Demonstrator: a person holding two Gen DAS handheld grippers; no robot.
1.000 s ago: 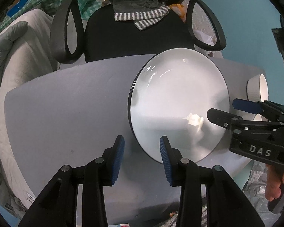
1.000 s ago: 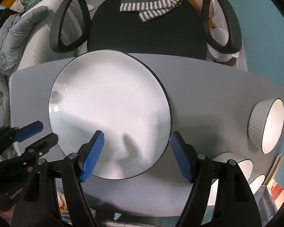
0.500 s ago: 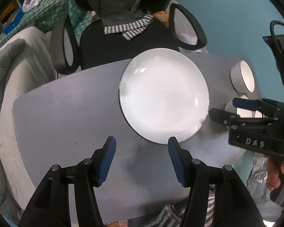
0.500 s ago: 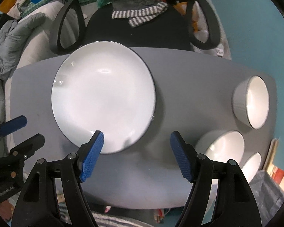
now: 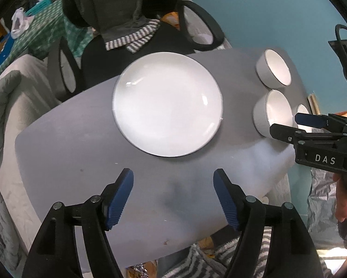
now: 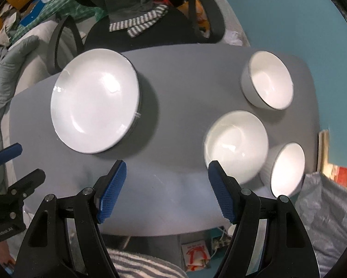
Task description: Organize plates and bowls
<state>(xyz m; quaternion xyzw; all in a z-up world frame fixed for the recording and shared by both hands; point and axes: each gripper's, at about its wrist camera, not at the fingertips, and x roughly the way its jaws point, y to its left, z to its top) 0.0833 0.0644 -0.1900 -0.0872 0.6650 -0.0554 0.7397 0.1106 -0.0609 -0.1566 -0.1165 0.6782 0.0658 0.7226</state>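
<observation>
A white plate (image 5: 167, 104) (image 6: 94, 100) lies on the grey table (image 5: 80, 139) (image 6: 178, 92), left of centre. Three white bowls stand at the table's right end: a far one (image 6: 268, 82) (image 5: 275, 70), a wide middle one (image 6: 236, 141) (image 5: 273, 111) and a ribbed near one (image 6: 286, 169) (image 5: 303, 111). My left gripper (image 5: 173, 199) is open and empty, above the table's near edge, short of the plate. My right gripper (image 6: 166, 190) is open and empty, between plate and bowls; it also shows in the left wrist view (image 5: 286, 126).
A black office chair (image 5: 136, 53) with grey clothing draped on it stands behind the table. A grey padded jacket (image 5: 2, 97) lies at the left. A teal wall (image 6: 289, 18) is behind the right end. A silvery bag (image 6: 328, 210) sits below at the right.
Both grippers have pulled back and up from the plate, which stays on the table. The left jaws have opened wider. All three bowls have come into view.
</observation>
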